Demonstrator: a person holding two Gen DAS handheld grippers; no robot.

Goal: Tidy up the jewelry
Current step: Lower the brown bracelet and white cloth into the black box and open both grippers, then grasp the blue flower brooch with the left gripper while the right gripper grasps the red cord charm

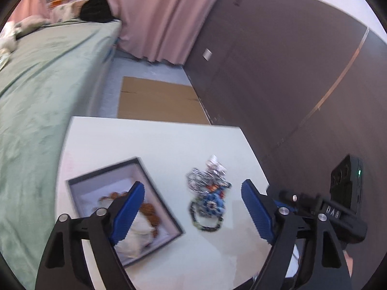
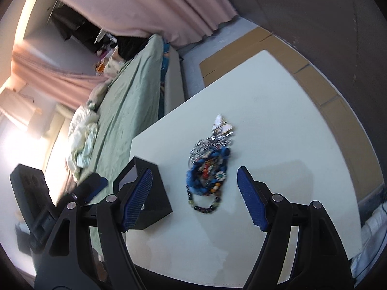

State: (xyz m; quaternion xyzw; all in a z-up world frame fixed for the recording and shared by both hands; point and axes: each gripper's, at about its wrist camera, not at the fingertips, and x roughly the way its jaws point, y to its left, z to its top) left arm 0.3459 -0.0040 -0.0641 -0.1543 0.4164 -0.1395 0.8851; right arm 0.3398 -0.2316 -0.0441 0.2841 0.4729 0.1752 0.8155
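1. A home bedroom: a bed (image 1: 36,91) under a rumpled green sheet (image 2: 125,101) runs along one side.
2. Pink curtains (image 1: 159,17) hang to the floor behind it.
3. A dark wardrobe (image 1: 290,72) wall faces the bed.
4. Flattened cardboard (image 1: 157,101) lies on the floor past the white counter's (image 1: 157,142) far edge.

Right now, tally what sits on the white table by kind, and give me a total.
Boxes: 1, the open box, with brown beads and a white cloth inside.
Jewelry piles: 1, a tangled pile beside the box; its separate pieces cannot be counted through the blur.
Total: 2 on the table.
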